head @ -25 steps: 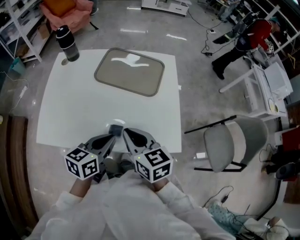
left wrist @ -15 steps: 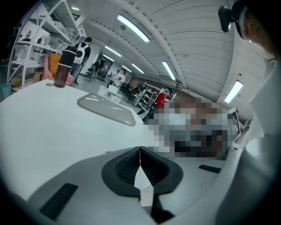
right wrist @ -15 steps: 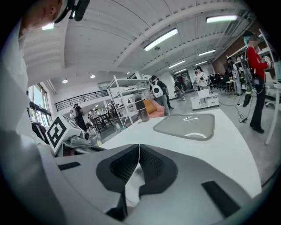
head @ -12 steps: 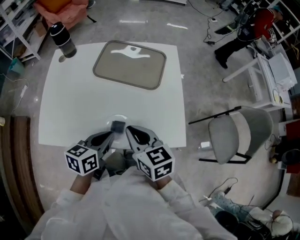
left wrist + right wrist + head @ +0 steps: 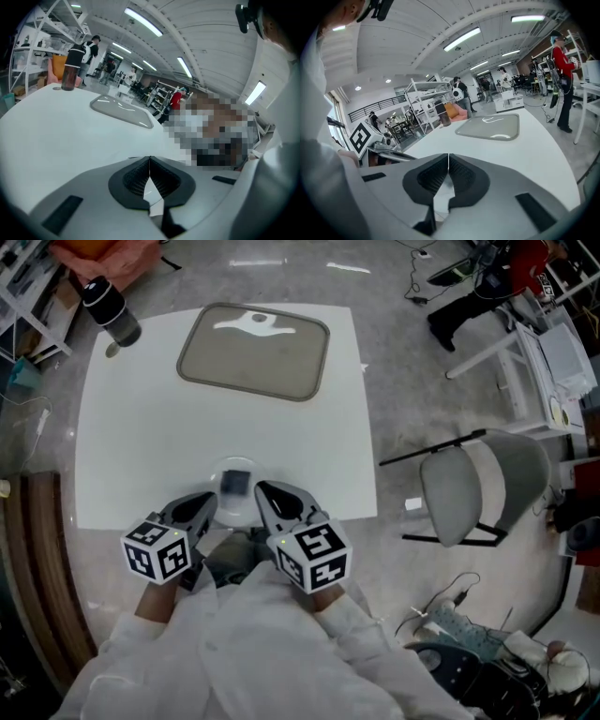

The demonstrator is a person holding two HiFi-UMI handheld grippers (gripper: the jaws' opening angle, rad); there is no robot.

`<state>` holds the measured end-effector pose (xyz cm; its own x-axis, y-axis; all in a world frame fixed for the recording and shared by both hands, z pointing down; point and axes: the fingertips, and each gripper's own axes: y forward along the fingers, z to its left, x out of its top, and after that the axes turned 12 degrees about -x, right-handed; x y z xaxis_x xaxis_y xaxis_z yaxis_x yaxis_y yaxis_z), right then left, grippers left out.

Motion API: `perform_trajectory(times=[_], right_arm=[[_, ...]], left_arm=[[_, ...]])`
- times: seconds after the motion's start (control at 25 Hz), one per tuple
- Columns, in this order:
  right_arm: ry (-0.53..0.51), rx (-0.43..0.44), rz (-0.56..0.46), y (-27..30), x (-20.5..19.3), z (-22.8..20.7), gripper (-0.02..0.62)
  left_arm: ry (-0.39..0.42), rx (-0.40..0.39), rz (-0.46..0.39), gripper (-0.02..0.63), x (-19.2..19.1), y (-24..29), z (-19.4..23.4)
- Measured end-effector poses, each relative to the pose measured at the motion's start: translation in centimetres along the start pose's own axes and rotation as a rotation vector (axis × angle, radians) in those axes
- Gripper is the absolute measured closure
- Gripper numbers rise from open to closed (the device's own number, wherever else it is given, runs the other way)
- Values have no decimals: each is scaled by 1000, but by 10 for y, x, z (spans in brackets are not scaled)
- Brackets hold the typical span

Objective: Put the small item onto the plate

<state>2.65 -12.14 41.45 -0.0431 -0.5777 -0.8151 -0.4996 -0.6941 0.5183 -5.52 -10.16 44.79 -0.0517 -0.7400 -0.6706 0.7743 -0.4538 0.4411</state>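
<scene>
A small round white plate [image 5: 223, 506] sits near the table's front edge, with a small grey squarish item [image 5: 234, 482] lying on it. My left gripper [image 5: 208, 503] is just left of the plate and my right gripper [image 5: 262, 488] just right of it. Both are shut with nothing between the jaws. In the left gripper view the left gripper [image 5: 150, 161] has its dark pads pressed together. In the right gripper view the right gripper [image 5: 448, 159] looks the same. Neither gripper view shows the plate or the item.
A grey rectangular tray [image 5: 254, 352] lies at the far side of the white table [image 5: 141, 427], and a dark bottle [image 5: 110, 311] stands at the far left corner. A grey chair [image 5: 478, 488] stands on the floor to the right. The tray [image 5: 490, 127] and bottle [image 5: 71, 70] show ahead of the grippers.
The head view has shifted, so the tray and bottle sit higher in the picture. The plate with the item on it now shows plainly between the two shut grippers.
</scene>
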Motion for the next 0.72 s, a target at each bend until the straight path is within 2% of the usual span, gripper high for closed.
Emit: perform_trajectory(times=[0.28, 0.44, 0.72], right_arm=[[43, -61, 59, 2, -26, -10, 580], [58, -78, 94, 4, -41, -15, 580], [75, -94, 141, 13, -61, -21, 580]], left_arm=[[-43, 29, 41, 595, -16, -7, 20], [-87, 49, 24, 595, -25, -7, 27], [-96, 102, 33, 595, -42, -7, 38]])
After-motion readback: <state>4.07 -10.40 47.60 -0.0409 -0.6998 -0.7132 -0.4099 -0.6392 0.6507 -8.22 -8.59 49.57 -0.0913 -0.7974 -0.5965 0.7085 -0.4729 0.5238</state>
